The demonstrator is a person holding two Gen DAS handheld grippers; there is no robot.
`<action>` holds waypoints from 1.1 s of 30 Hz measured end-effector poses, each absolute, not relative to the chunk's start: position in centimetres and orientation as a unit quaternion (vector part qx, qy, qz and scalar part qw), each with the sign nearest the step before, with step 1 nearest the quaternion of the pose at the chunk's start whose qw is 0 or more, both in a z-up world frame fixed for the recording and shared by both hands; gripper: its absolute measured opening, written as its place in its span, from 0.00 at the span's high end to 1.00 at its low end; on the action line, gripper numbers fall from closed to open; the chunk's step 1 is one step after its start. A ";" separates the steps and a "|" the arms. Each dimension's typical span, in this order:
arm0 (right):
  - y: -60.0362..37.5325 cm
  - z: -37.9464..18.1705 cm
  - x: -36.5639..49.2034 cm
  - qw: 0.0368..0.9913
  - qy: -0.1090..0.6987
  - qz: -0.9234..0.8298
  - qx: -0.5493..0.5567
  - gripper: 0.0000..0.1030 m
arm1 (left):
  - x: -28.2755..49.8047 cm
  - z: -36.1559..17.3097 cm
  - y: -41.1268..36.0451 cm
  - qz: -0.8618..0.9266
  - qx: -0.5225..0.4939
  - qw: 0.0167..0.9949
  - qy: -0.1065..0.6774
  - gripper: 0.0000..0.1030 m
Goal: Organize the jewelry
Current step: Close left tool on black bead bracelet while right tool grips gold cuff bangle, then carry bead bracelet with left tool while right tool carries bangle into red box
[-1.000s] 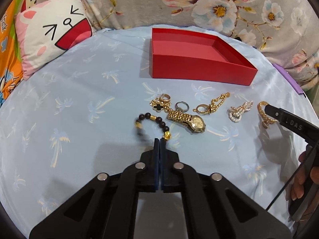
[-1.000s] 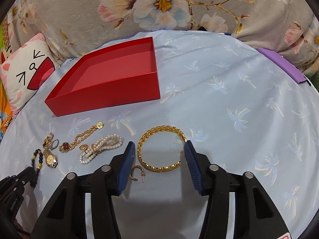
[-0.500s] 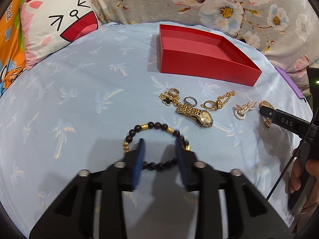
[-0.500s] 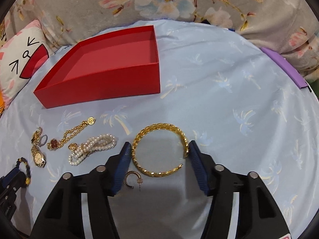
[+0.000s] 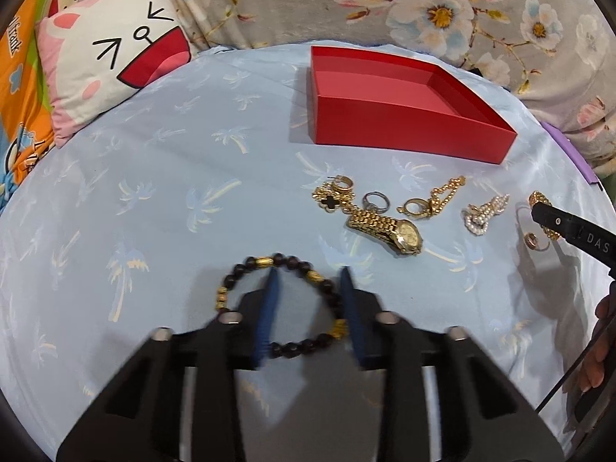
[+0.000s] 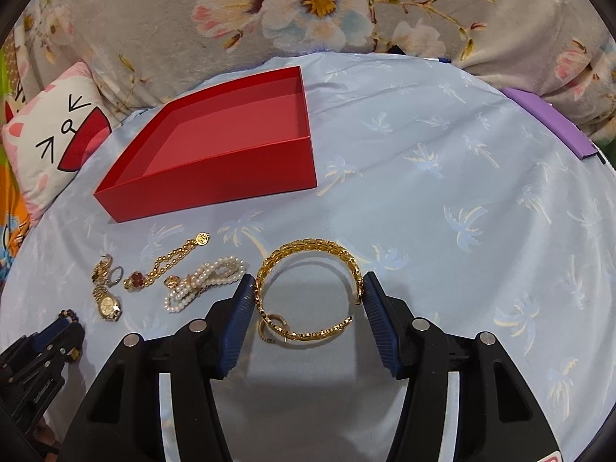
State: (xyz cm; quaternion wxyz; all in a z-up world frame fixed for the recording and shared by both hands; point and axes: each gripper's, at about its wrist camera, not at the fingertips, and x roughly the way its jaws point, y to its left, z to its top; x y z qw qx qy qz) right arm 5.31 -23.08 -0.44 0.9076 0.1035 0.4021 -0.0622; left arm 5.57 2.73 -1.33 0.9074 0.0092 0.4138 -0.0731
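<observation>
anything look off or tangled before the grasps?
One snag: a small gold hoop earring lies overlapping the open gold bangle, between the right gripper fingers. Closing may catch both. Red box is empty, upright.

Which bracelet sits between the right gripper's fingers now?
The open gold chain-link bangle, flanked by the open right gripper. The white pearl bracelet lies outside, left of its left finger.

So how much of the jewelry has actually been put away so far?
None yet: the red box looks empty. In hand: the open left gripper straddles part of the dark bead bracelet, and the open right gripper brackets the gold bangle; neither is gripped. Left on the cloth: the gold watch, pearl bracelet, chain, rings and earrings.
</observation>
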 end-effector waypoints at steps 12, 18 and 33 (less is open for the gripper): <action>-23.3 1.4 2.1 0.914 0.385 -0.050 0.119 0.46 | 3.5 0.4 2.2 -0.131 -0.011 0.907 0.401 0.93; -23.0 4.4 0.8 0.925 0.360 -0.037 0.115 0.46 | 2.4 4.0 2.2 -0.160 -0.036 0.912 0.377 0.93; -21.7 11.5 11.0 0.941 0.328 0.015 0.085 0.46 | 12.8 14.8 -0.7 -0.176 -0.027 0.941 0.287 0.93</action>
